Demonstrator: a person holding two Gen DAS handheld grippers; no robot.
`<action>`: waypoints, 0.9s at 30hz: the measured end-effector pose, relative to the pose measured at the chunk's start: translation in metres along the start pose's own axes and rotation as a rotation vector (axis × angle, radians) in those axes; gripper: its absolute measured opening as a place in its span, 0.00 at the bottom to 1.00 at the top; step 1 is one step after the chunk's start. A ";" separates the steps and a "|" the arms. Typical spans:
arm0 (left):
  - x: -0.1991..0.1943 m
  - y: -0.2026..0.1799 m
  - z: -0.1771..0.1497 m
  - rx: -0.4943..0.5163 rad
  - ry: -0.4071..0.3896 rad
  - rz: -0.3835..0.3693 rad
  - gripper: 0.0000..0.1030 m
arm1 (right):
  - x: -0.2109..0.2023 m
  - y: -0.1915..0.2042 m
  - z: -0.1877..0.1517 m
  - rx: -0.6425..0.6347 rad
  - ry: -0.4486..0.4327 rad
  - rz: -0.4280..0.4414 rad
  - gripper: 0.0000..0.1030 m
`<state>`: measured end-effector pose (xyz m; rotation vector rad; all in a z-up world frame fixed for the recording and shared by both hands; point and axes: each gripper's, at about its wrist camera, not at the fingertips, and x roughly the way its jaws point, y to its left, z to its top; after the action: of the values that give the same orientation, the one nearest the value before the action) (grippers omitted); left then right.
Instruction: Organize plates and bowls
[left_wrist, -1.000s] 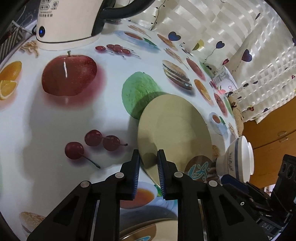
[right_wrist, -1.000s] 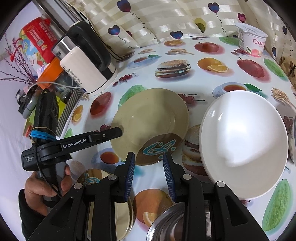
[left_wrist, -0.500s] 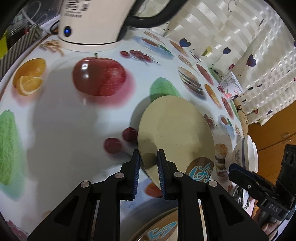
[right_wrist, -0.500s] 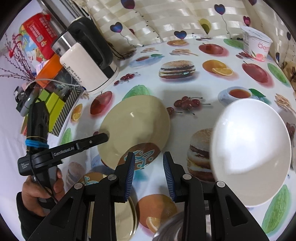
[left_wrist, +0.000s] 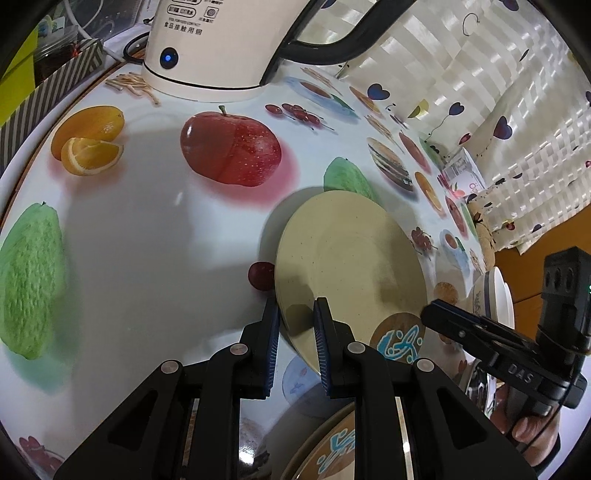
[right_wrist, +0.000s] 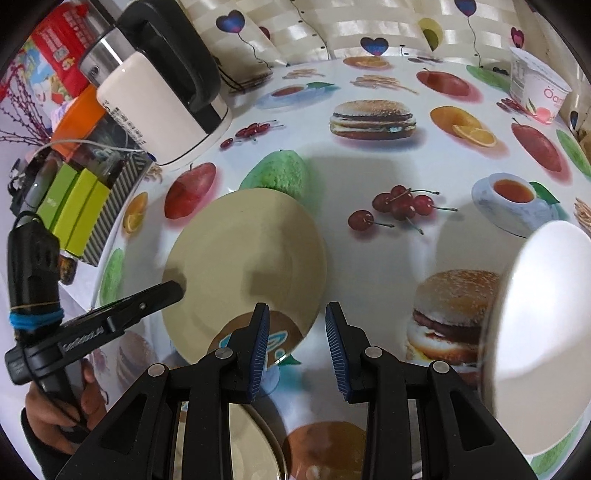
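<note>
A cream kettle (right_wrist: 155, 107) and a yogurt tub (right_wrist: 539, 90) stand on the fruit-print tablecloth (right_wrist: 369, 158).

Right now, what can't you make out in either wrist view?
- White plate, right wrist: cut by the right edge, blurred.
- Patterned bowl, left wrist: right gripper covers its base.
- Second tan plate, left wrist: left gripper fingers and bottom edge hide most.

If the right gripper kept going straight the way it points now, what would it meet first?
Most likely the near rim of the beige plate, by its brown-and-blue emblem, or the tablecloth just beside it. The right gripper holds nothing between its fingers; depth is hard to judge.
</note>
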<state>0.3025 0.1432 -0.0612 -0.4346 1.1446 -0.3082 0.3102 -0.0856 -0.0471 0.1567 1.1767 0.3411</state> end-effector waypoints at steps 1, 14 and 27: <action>0.000 0.001 0.000 0.000 0.000 -0.001 0.19 | 0.002 0.001 0.001 0.001 0.003 -0.001 0.30; -0.003 0.005 -0.001 0.007 -0.006 -0.010 0.19 | 0.022 0.004 0.008 -0.001 0.024 -0.002 0.29; -0.013 0.012 -0.005 -0.010 -0.022 0.000 0.19 | 0.021 0.011 0.009 -0.005 0.002 0.005 0.25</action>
<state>0.2931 0.1582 -0.0583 -0.4463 1.1254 -0.2973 0.3239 -0.0675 -0.0593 0.1553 1.1773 0.3481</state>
